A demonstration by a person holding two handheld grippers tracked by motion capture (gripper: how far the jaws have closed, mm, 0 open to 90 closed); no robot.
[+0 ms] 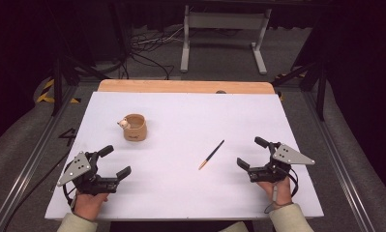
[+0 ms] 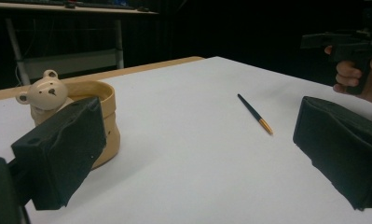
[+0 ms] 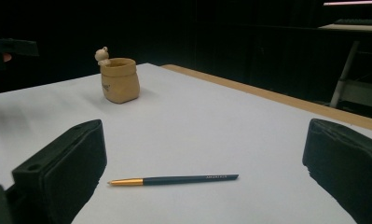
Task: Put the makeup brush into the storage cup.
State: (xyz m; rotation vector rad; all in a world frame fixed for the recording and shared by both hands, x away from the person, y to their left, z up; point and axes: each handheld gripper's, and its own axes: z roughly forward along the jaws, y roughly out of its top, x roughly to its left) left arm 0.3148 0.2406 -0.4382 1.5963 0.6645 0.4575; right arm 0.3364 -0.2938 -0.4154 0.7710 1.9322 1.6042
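A tan pot with a small bear figure on its rim (image 1: 134,127) (image 2: 88,116) (image 3: 119,80) stands upright on the left half of the white table (image 1: 181,121). A dark pen with a gold end (image 1: 211,154) (image 2: 254,114) (image 3: 174,179) lies flat right of the middle. My left gripper (image 1: 114,162) (image 2: 197,154) rests near the front left edge, open, nothing between its jaws, the pot just beyond it. My right gripper (image 1: 252,152) (image 3: 207,172) rests near the front right, open, with the pen lying a short way ahead of its jaws.
A bare wooden strip (image 1: 181,86) runs along the table's far edge. Beyond it on the floor are cables (image 1: 147,48) and a white frame stand (image 1: 224,34). Metal rails (image 1: 31,159) flank the table on both sides.
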